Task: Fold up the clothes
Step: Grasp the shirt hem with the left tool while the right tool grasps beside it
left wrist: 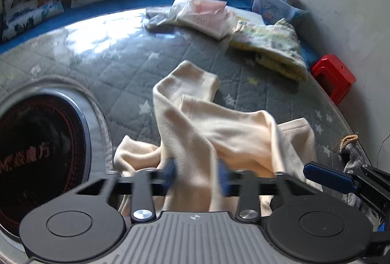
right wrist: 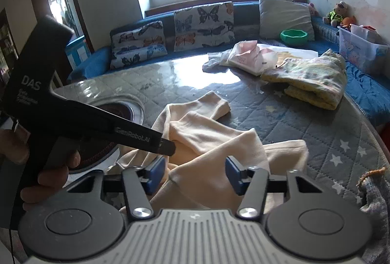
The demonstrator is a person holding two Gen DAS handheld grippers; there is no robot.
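A cream garment [left wrist: 212,125] lies crumpled on the grey quilted table cover [left wrist: 121,64]; it also shows in the right wrist view [right wrist: 207,139]. My left gripper [left wrist: 197,175] has its blue pads [left wrist: 170,171] apart with a raised fold of the cream cloth between them. My right gripper [right wrist: 195,173] is open over the near part of the garment, its blue pads [right wrist: 156,172] wide apart. The right gripper's finger shows at the lower right of the left wrist view [left wrist: 329,177]. The left gripper's black body crosses the right wrist view [right wrist: 97,117].
A yellow patterned folded cloth [left wrist: 270,44] and pink-white clothes [left wrist: 204,15] lie at the far side. A round dark hotplate [left wrist: 36,154] is set in the table at left. A red stool [left wrist: 334,77] stands at right. Butterfly cushions [right wrist: 202,25], green bowl [right wrist: 293,35] and plastic box [right wrist: 360,49] sit behind.
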